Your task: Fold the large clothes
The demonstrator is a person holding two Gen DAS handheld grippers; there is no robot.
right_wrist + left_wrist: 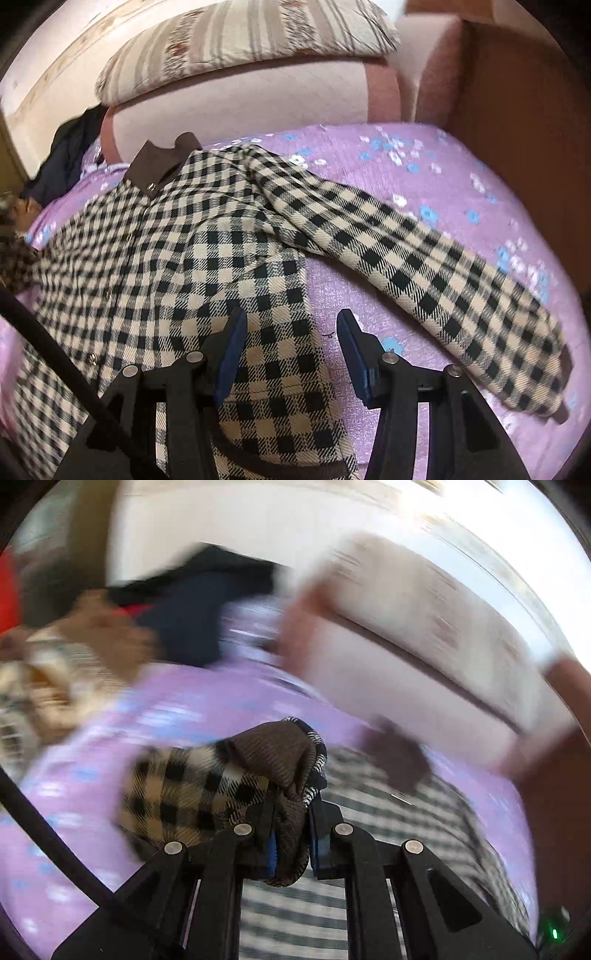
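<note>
Left wrist view, heavily blurred, has the left claw [291,812] pinched nearly closed on a bunched fold of the checked coat [184,794]; the brown cuff [280,753] of a sleeve bulges up between the blue-padded fingers [270,849], with cream-and-black check spilling to the left of it; beyond lie the lilac floral bedspread [177,709], a striped pillow [424,602] and a heap of dark clothes [195,602] (too smeared to name more closely).

Right wrist view is sharper; the right claw [291,325] hangs about half open with nothing between its fingers [232,343]; its left finger stands over the coat's front panel, its right finger over bare bedspread [424,170], and whether either touches the fabric I cannot tell; the checked coat [166,236] lies spread flat on the bed, its brown collar [159,162] toward the pink headboard cushion [240,96], small metal buttons running down the front; one sleeve [424,269] stretches out diagonally to the right across the bedspread, ending in a brown cuff near the frame's right edge; a striped pillow [240,37] rests on top of the cushion; a brown wooden panel [524,129] borders the bed on the right.
</note>
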